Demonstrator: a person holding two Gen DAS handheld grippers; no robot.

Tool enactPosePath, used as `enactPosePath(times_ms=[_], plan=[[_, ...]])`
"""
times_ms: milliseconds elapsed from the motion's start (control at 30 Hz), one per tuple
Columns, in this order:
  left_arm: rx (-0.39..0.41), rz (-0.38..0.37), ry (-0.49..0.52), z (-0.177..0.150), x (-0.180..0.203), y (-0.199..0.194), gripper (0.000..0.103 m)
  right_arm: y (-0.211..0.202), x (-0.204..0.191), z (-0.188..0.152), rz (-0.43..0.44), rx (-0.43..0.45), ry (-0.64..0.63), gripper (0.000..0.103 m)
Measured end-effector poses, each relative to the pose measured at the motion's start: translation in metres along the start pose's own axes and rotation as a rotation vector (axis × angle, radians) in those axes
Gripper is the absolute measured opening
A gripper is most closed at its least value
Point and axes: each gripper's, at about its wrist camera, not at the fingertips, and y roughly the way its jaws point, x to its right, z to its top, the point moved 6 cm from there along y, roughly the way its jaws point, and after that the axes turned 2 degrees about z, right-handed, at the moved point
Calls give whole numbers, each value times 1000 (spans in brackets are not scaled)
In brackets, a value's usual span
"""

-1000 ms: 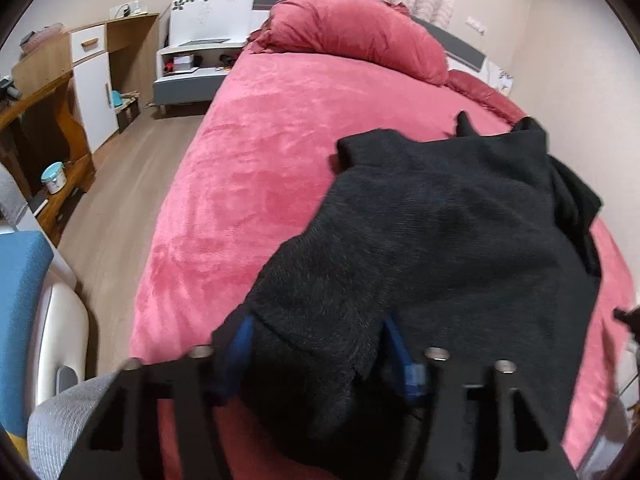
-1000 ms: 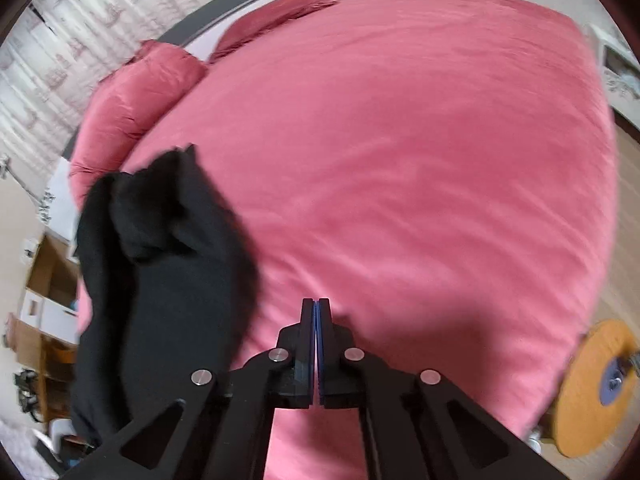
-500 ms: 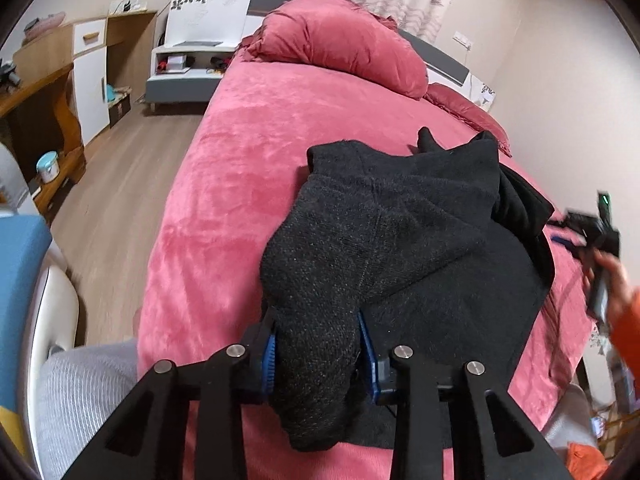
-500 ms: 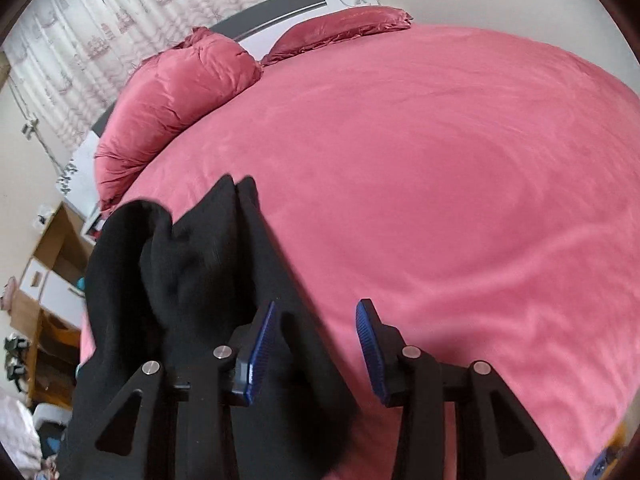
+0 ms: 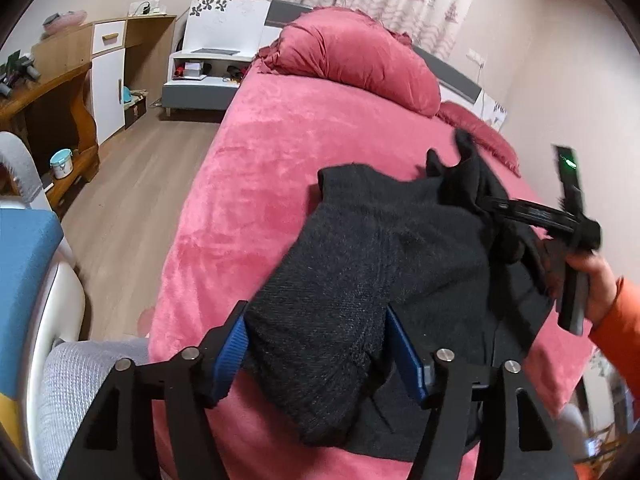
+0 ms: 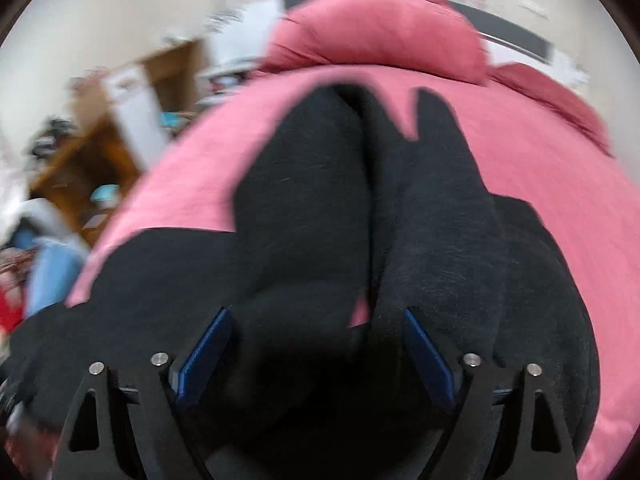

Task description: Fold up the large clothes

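Observation:
A black knitted garment (image 5: 384, 256) lies bunched on the pink bed (image 5: 280, 152), near its front edge. My left gripper (image 5: 316, 352) is open, its blue pads on either side of a thick fold of the garment. My right gripper (image 6: 316, 352) is open wide over two rolled folds of the same garment (image 6: 360, 208); that view is blurred. In the left wrist view the right gripper (image 5: 496, 206) reaches in from the right, over the garment's far side, held by a hand in an orange sleeve.
A large pink pillow (image 5: 352, 64) lies at the head of the bed. A white nightstand (image 5: 208, 68), wooden desk (image 5: 52, 92) and wood floor (image 5: 140, 184) are to the left. A blue and grey chair (image 5: 36, 280) stands near the bed's front left corner.
My left gripper's jaws have spread wider around the fold. My right gripper has opened wider and swung left over the garment, now facing the pillow.

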Motion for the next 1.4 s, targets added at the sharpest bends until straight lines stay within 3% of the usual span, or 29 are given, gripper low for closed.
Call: enactPosePath(times_ms=[100, 167, 233, 333, 433, 533, 633, 667, 700, 733, 800, 867, 967, 1100, 1200, 1267, 1400], plan=[[40, 16, -39, 9, -8, -9, 70, -56, 41, 14, 80, 197, 85, 80], [66, 21, -85, 17, -17, -12, 80, -82, 91, 22, 61, 310, 230, 81], [76, 23, -115, 23, -23, -9, 86, -83, 156, 30, -3, 335, 424, 81], [40, 30, -105, 29, -23, 12, 86, -46, 227, 26, -112, 167, 607, 80], [-38, 19, -46, 28, -14, 38, 87, -3, 259, 20, -53, 59, 715, 78], [-65, 53, 30, 22, -6, 56, 94, 13, 261, 13, -5, 27, 744, 78], [-106, 106, 135, 9, -2, 77, 96, 48, 243, 13, 7, -100, 711, 76], [-125, 128, 170, 4, -1, 83, 96, 53, 238, 12, -25, -118, 683, 68], [-140, 138, 194, 0, -1, 87, 94, 54, 233, 15, -59, -111, 635, 34], [-152, 137, 212, -4, 1, 90, 87, 52, 224, 19, -37, -91, 586, 15], [-148, 136, 211, -6, 0, 89, 77, 38, 220, 23, -45, -53, 574, 8], [-143, 126, 214, -6, 1, 86, 66, 8, 223, 27, -21, 28, 600, 8], [-139, 134, 224, -8, 5, 83, 62, -44, 235, 27, -58, 147, 615, 8], [-140, 142, 205, -10, 5, 79, 60, -127, 282, -2, -190, 311, 693, 8], [-144, 158, 208, -11, 6, 77, 61, -193, 340, -52, -308, 415, 832, 8], [-143, 171, 208, -11, 8, 78, 66, -204, 373, -97, -296, 416, 941, 8], [-142, 189, 181, -12, 9, 77, 68, -193, 401, -188, -302, 294, 1090, 19]])
